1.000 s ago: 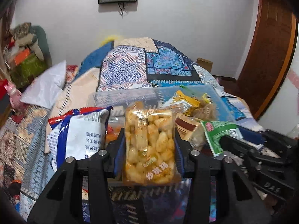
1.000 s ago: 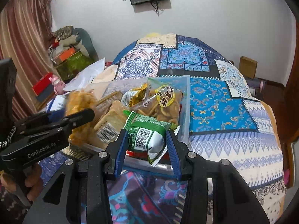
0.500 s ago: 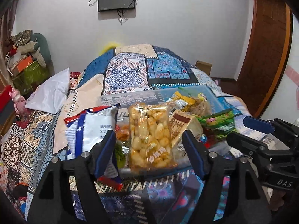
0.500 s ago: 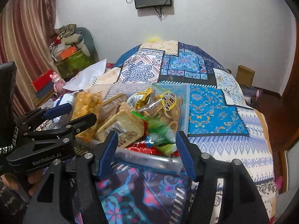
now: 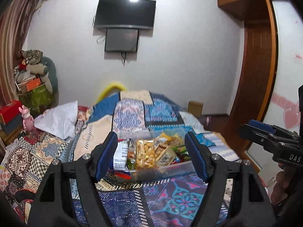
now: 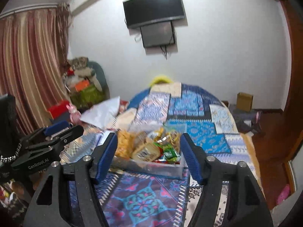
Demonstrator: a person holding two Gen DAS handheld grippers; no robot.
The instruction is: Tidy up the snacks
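While the clear rectangular plastic bin [image 6: 151,167] is sitting on the patterned blue patchwork quilt [image 6: 200,132], the snacks are lying piled inside it: a clear pack of golden puffs [image 5: 144,154], a white and blue packet [image 5: 121,155] leaning at the bin's left end, a green wrapper [image 6: 169,152] near its right. Both the left gripper [image 5: 149,156] and right gripper [image 6: 148,156] are hanging released, jaws just opened, nothing between them, well back from the bin. Judging by this, the packing is looking nearly finished.
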